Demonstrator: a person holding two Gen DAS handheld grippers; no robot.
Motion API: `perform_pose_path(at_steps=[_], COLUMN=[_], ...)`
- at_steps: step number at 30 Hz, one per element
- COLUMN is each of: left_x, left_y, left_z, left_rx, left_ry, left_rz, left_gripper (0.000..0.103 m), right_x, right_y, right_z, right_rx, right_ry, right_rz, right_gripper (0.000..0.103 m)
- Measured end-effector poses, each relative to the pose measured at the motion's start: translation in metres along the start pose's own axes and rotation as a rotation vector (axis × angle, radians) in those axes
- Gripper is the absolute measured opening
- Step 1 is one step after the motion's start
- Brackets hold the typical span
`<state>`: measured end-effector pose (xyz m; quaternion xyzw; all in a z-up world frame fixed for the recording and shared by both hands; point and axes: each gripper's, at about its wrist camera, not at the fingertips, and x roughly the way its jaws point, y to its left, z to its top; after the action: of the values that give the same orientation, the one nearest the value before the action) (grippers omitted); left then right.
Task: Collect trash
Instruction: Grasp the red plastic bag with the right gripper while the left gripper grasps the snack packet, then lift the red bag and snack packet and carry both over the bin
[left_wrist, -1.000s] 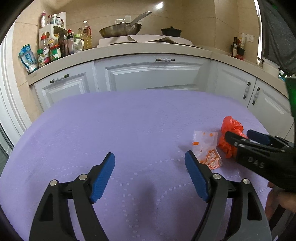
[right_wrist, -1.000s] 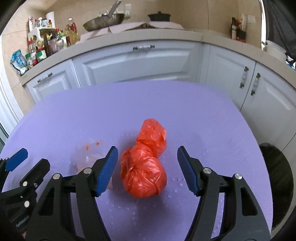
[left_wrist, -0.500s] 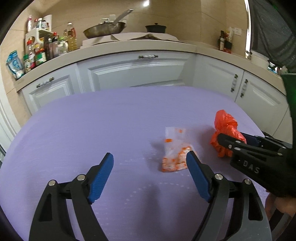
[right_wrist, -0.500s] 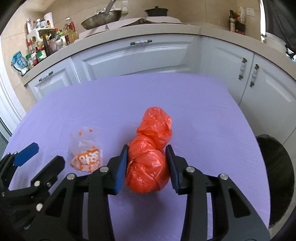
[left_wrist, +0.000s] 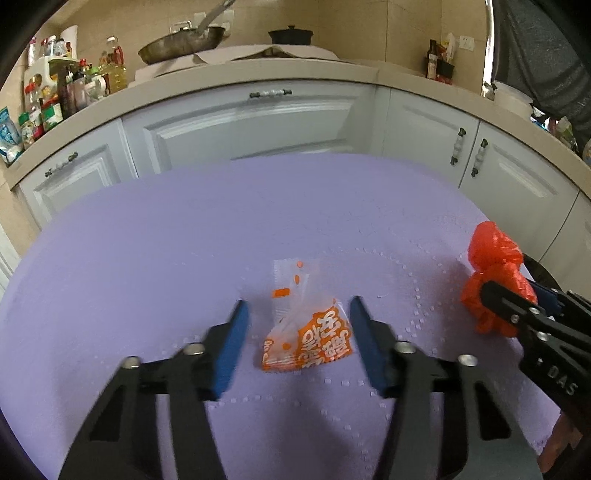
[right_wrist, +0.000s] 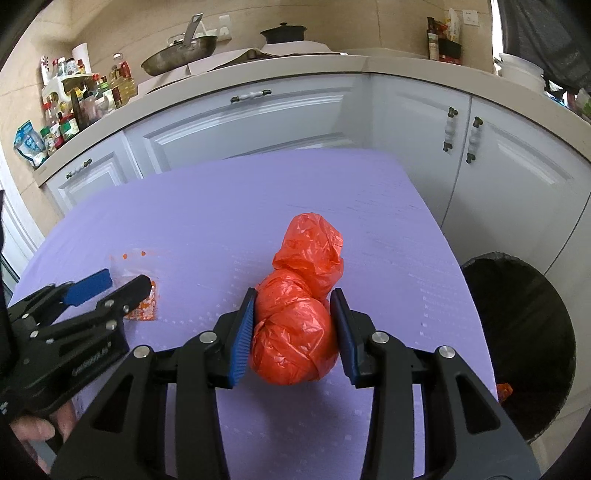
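Note:
A small orange-and-clear snack wrapper (left_wrist: 306, 332) lies flat on the purple table (left_wrist: 184, 258). My left gripper (left_wrist: 298, 303) straddles it and its jaws are closing; a gap still shows between each blue pad and the wrapper. A knotted red plastic bag (right_wrist: 295, 332) sits squeezed between the blue pads of my right gripper (right_wrist: 293, 293), which is shut on its rounder lower lump. The left wrist view shows that bag (left_wrist: 495, 280) at the right, held by the right gripper (left_wrist: 517, 291). In the right wrist view the left gripper (right_wrist: 125, 280) covers most of the wrapper (right_wrist: 146, 308).
A dark round bin (right_wrist: 498, 256) stands on the floor just past the table's right edge, with something orange inside. White cabinets (left_wrist: 258, 125) and a counter with a pan, pot and bottles run behind the table. A hand (right_wrist: 33, 432) holds the left gripper.
My left gripper slid right until the wrapper lay between its jaws, then narrowed. My right gripper closed on the red bag and shifted with it toward the table's right edge.

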<state>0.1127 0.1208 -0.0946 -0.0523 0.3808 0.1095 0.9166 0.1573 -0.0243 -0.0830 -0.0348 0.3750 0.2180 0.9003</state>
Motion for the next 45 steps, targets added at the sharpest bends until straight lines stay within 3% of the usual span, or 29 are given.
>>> perform_pose_path(at_steps=[4,8,20,28,45], left_x=[0.003,0.0,-0.02,-0.032,-0.069], left_y=[0.001,0.003,0.008,0.027,0.026], left_z=[-0.001,-0.002,-0.005,-0.009,-0.02], left_rx=[-0.003,-0.013,0.003,-0.025,-0.022], left_ry=[0.021,0.009,-0.08,-0.099,-0.157], left_rz=[-0.018,-0.032,0.01,0.044,0.043], left_gripper=[0.017,0.012,0.01,0.01,0.01], right_x=[-0.001,0.0,-0.001,-0.011,-0.042], right_y=[-0.003,-0.003,0.005,0.024,0.017], right_z=[-0.001,-0.003,-0.004,-0.006,-0.02], right_rx=[0.005,0.008,-0.011,-0.062,-0.049], right_ry=[0.0,0.003,-0.006,-0.038,-0.074], right_rz=[0.002,0.002,0.004,0.009,-0.03], right_gripper=[0.039,0.039,0.039,0.039,0.039])
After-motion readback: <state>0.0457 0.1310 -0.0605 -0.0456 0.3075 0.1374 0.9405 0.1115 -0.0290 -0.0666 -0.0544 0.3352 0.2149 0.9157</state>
